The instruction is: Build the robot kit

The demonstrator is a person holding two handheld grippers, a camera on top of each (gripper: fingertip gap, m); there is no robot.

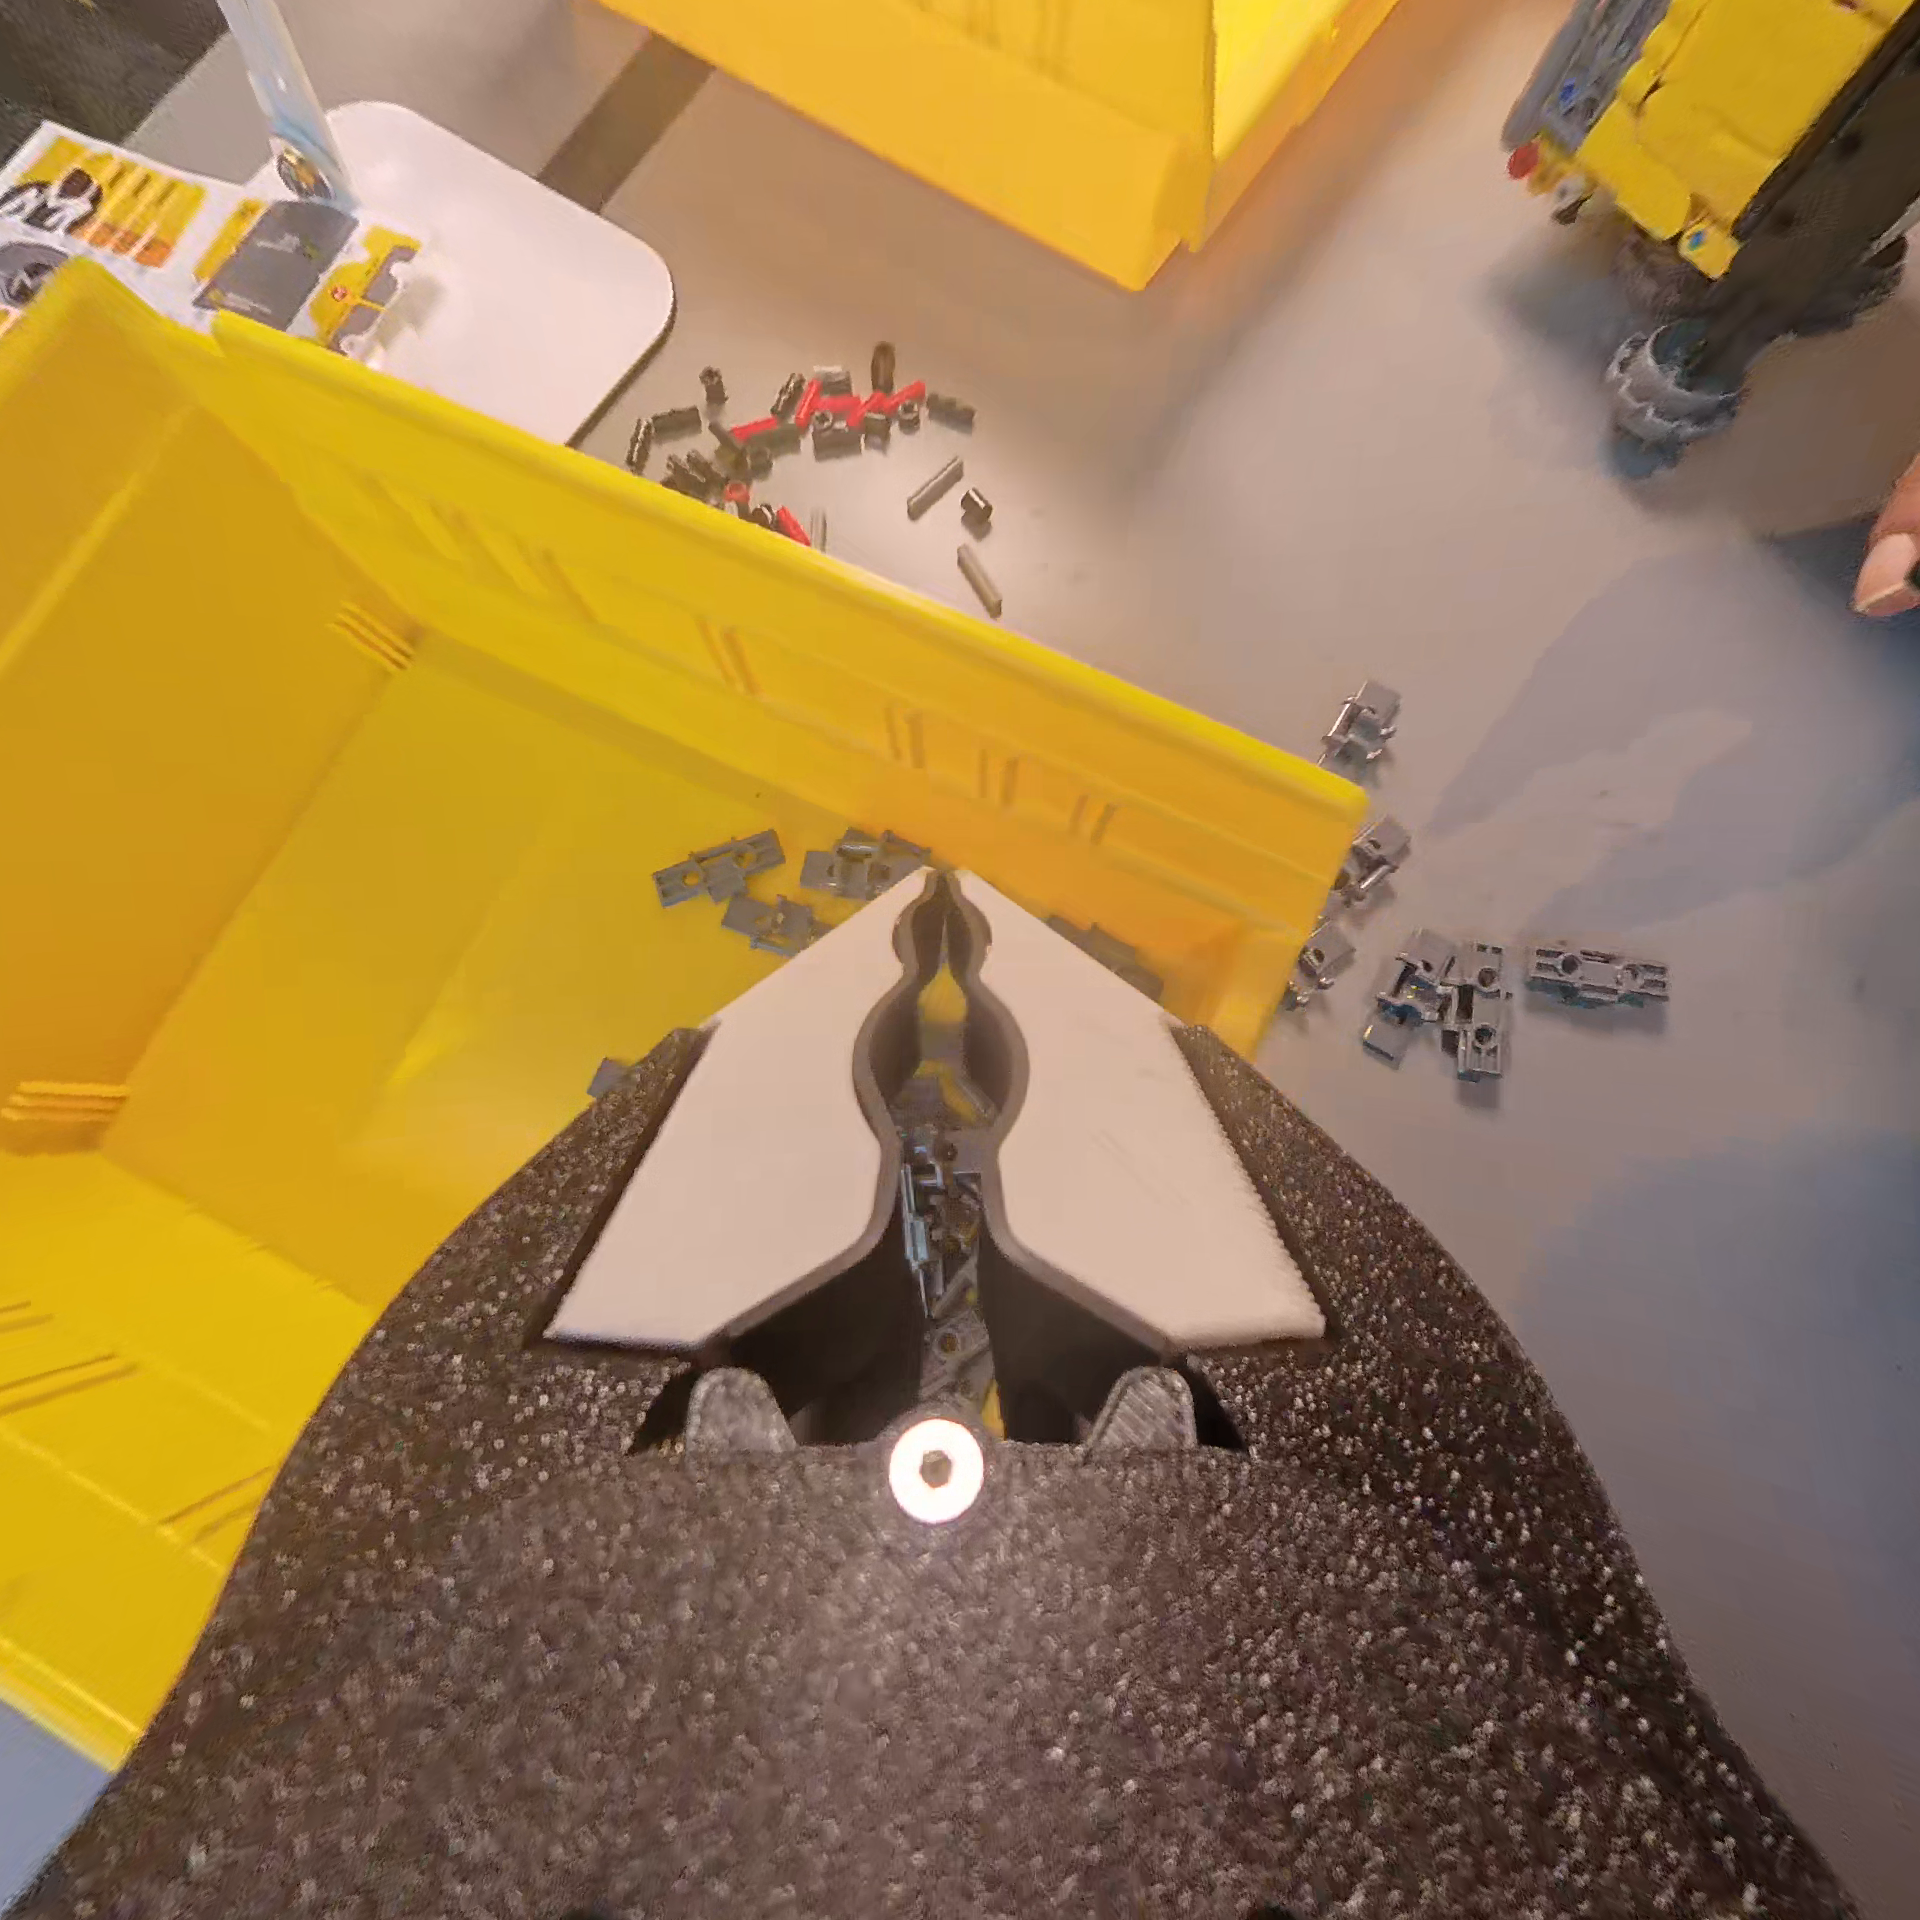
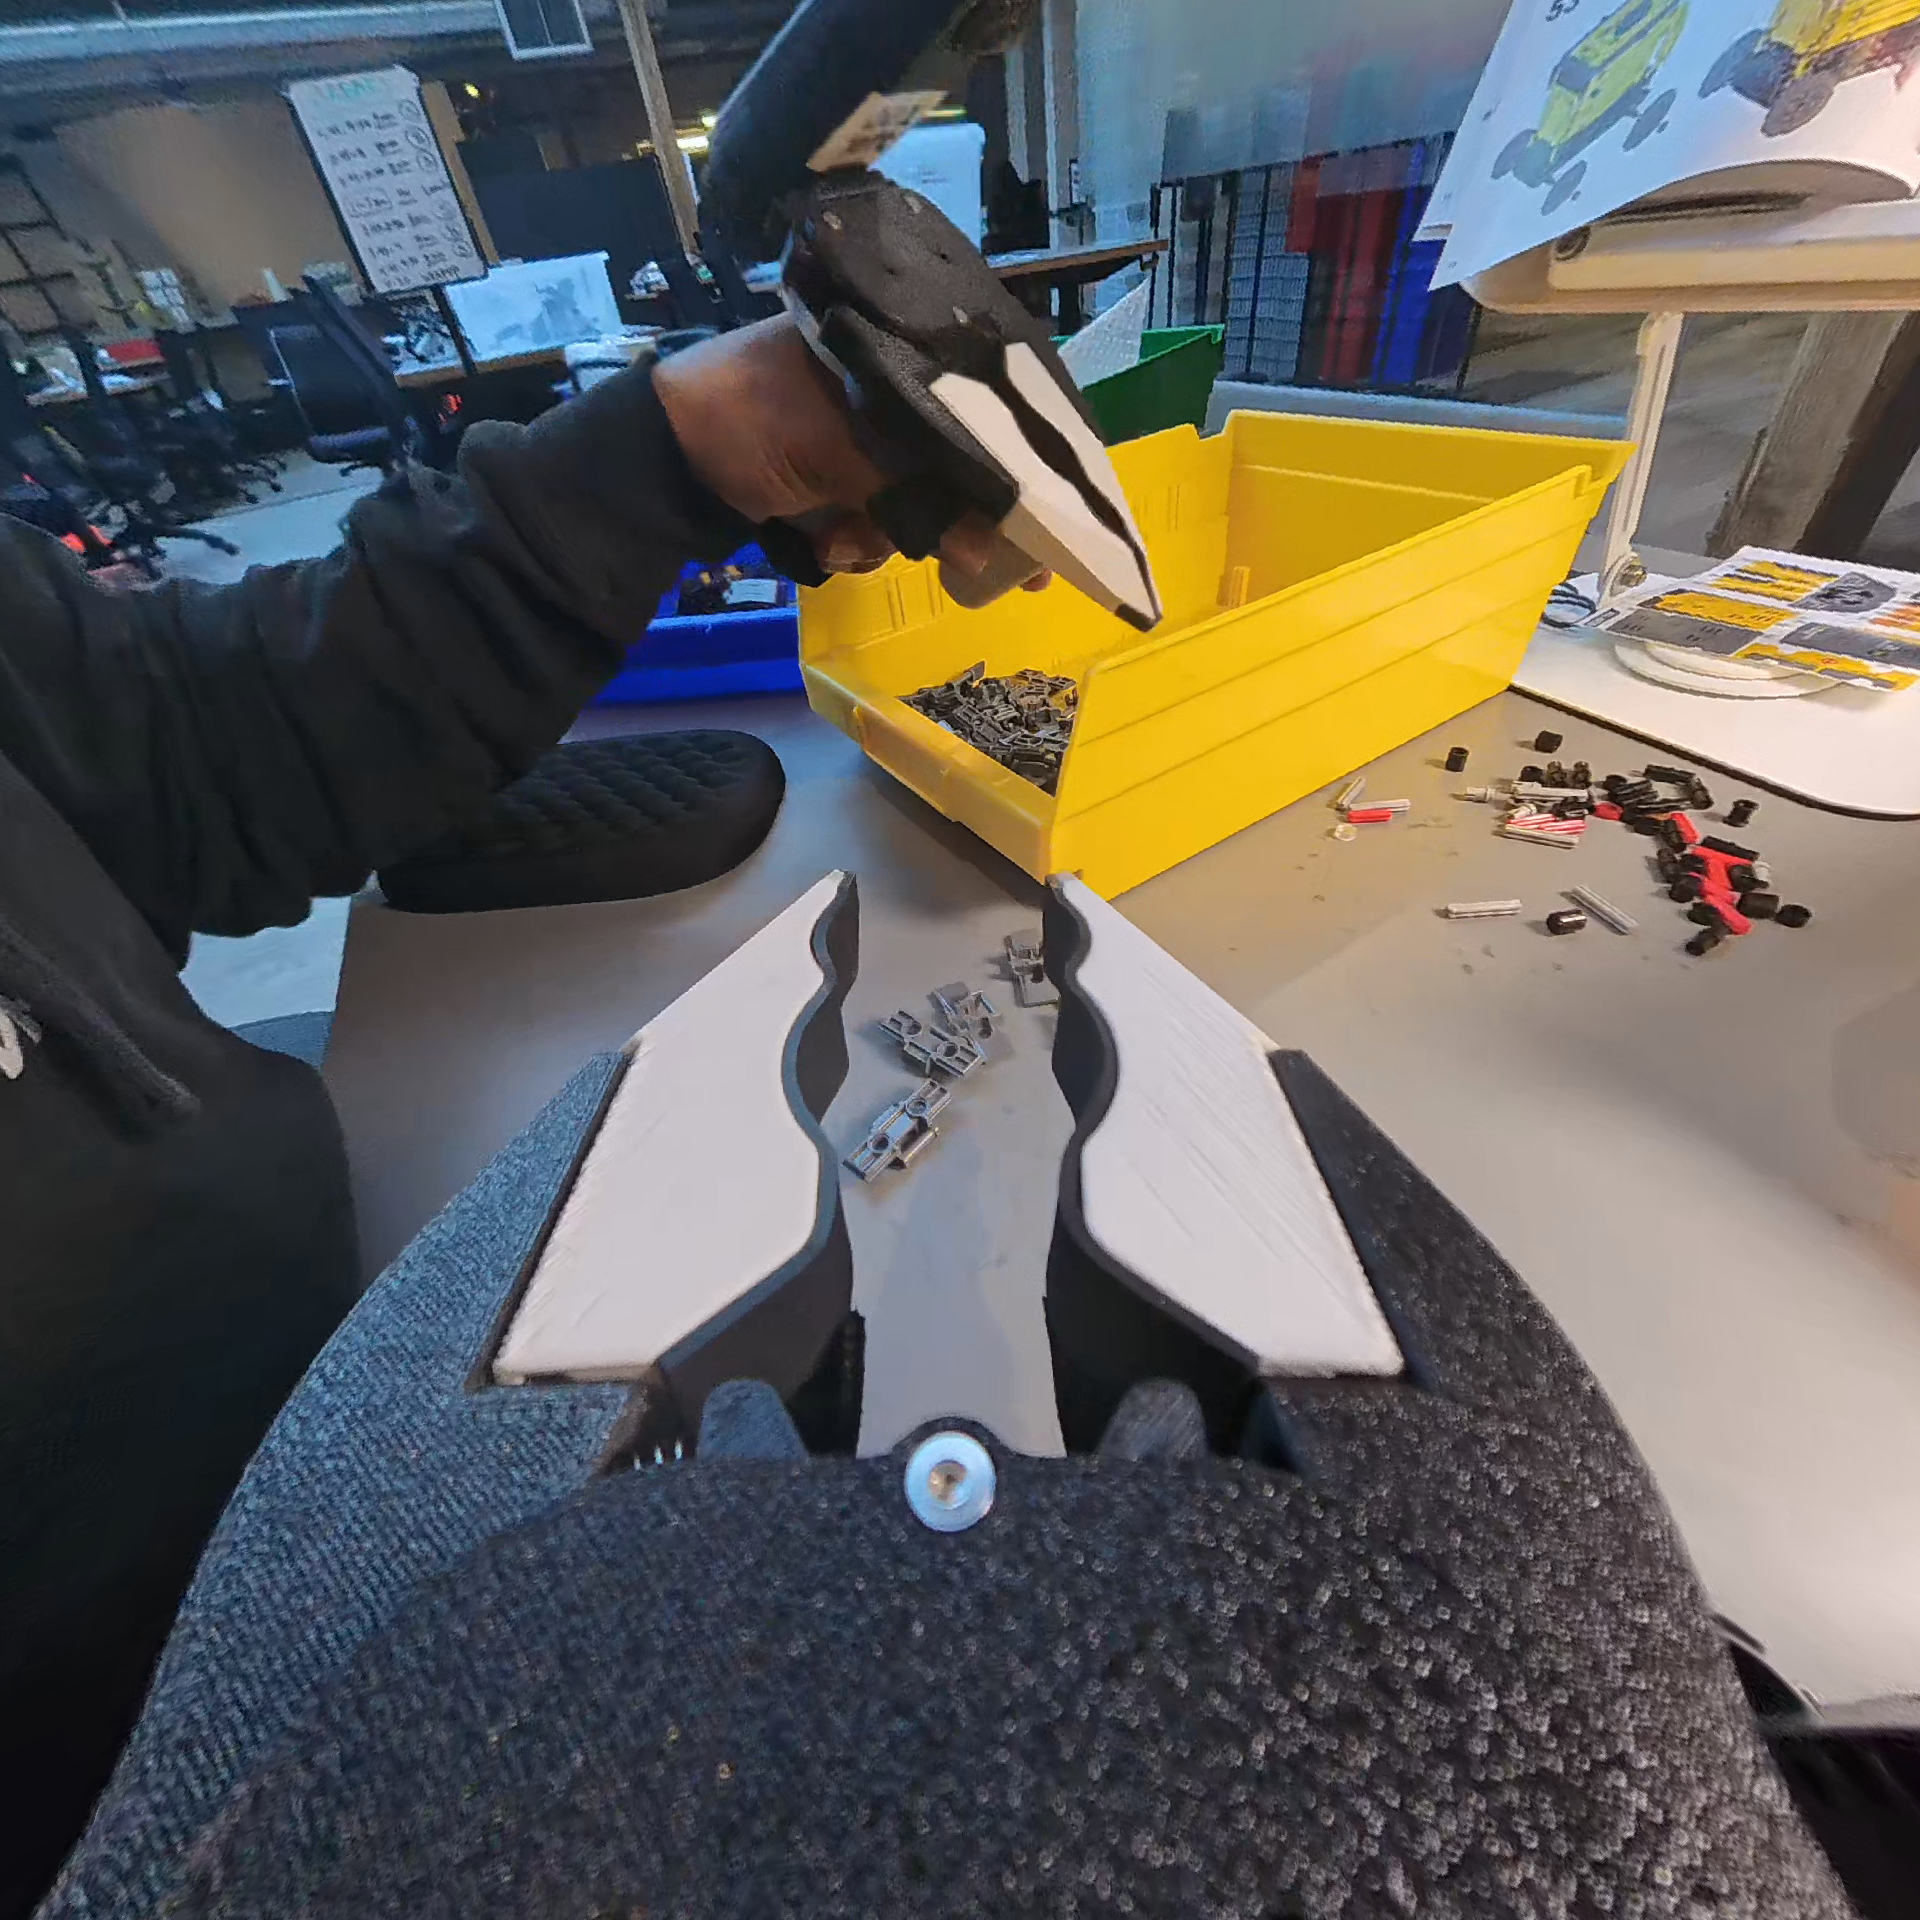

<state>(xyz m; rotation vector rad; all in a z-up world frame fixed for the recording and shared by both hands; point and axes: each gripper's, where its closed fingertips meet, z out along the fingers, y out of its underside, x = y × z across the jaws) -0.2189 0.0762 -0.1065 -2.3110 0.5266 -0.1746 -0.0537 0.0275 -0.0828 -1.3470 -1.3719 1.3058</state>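
Observation:
My left gripper (image 1: 940, 883) is shut, its fingertips meeting over the inside of a yellow bin (image 1: 727, 644), just above several small grey pieces (image 1: 727, 883) on the bin floor. The right wrist view shows it (image 2: 1138, 613) shut and raised above the same bin (image 2: 1299, 707), which holds a heap of grey pieces (image 2: 997, 717). My right gripper (image 2: 951, 883) is open over the table. A few grey pieces (image 2: 935, 1039) lie on the table below and between its fingers, untouched. These loose pieces also show in the left wrist view (image 1: 1455, 987), beside the bin's corner.
Black and red pins (image 2: 1662, 821) are scattered right of the bin, also in the left wrist view (image 1: 810, 426). A second yellow bin (image 1: 987, 135) and a yellow model vehicle (image 1: 1714, 156) stand farther off. A black padded rest (image 2: 592, 821) lies left. Printed sheets (image 2: 1766, 613) lie on a white stand base. My right fingertips sit around 20 centimetres from my left ones.

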